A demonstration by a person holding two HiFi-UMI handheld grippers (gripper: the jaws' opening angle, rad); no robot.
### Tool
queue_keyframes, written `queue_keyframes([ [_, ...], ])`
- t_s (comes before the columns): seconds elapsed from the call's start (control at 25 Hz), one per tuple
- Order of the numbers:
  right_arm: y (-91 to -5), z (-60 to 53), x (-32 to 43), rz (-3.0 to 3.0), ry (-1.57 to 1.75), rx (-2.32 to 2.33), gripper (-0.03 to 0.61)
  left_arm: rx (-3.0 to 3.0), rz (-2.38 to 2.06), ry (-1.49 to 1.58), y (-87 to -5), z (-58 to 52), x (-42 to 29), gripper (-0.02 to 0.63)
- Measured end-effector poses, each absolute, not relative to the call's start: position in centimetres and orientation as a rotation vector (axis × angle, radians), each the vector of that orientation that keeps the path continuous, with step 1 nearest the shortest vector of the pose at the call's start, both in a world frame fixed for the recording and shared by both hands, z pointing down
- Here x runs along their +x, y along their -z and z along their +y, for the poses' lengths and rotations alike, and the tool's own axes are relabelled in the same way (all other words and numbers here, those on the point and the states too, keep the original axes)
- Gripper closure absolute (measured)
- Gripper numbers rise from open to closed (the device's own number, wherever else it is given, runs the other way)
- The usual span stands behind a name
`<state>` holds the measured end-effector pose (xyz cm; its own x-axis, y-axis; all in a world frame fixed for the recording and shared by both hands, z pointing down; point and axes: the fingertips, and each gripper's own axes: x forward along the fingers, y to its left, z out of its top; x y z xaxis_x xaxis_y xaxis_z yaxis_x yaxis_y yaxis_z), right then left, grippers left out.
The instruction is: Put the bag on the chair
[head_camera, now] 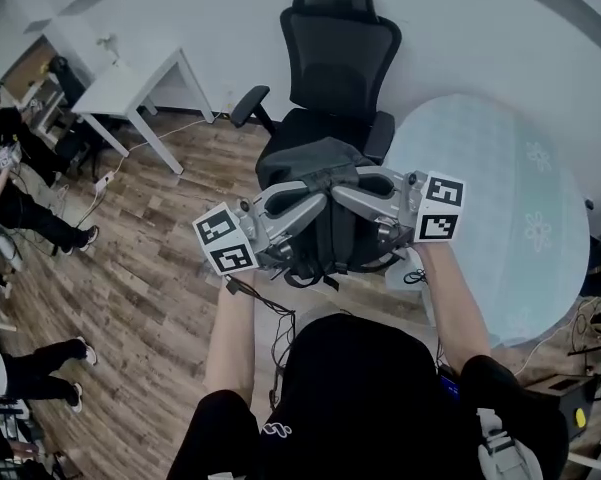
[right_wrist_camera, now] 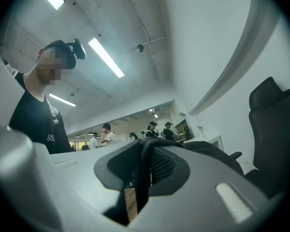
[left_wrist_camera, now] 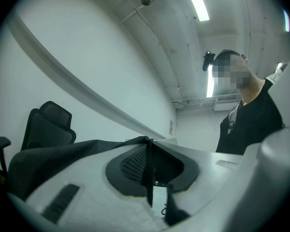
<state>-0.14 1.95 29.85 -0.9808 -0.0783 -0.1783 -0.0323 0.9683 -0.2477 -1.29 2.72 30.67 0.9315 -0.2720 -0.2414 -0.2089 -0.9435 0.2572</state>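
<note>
The black backpack (head_camera: 315, 158) hangs upright, its thin top straps pinched in the left gripper (left_wrist_camera: 148, 170) and the right gripper (right_wrist_camera: 139, 178). It hovers just in front of the black mesh office chair (head_camera: 340, 53), covering the seat from here, below the tall backrest and headrest.

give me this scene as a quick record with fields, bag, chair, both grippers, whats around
bag: black backpack, held up between both grippers
left gripper: jaws closed on a strip of the backpack
right gripper: jaws closed on a strip of the backpack
chair: black office chair with headrest, straight ahead, seat partly behind the backpack
bag on seat: cannot tell whether it rests there yet
surroundings: round table to the right, white desk at back left, wood floor
</note>
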Motion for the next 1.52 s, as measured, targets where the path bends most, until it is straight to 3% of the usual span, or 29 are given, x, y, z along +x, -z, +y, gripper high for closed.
queue_keyframes([
  [0.68,-32.9,-1.0,-0.8,2.927,0.344,-0.041,0.511,2.866,-0.438,0.449,-33.6,-0.2,-2.0,0.574],
  [1.52,-35.5,-39.9,-9.0,2.911,0.450,-0.335,0.510,2.746,-0.025,0.368,-36.2,-39.3,-10.2,0.575],
])
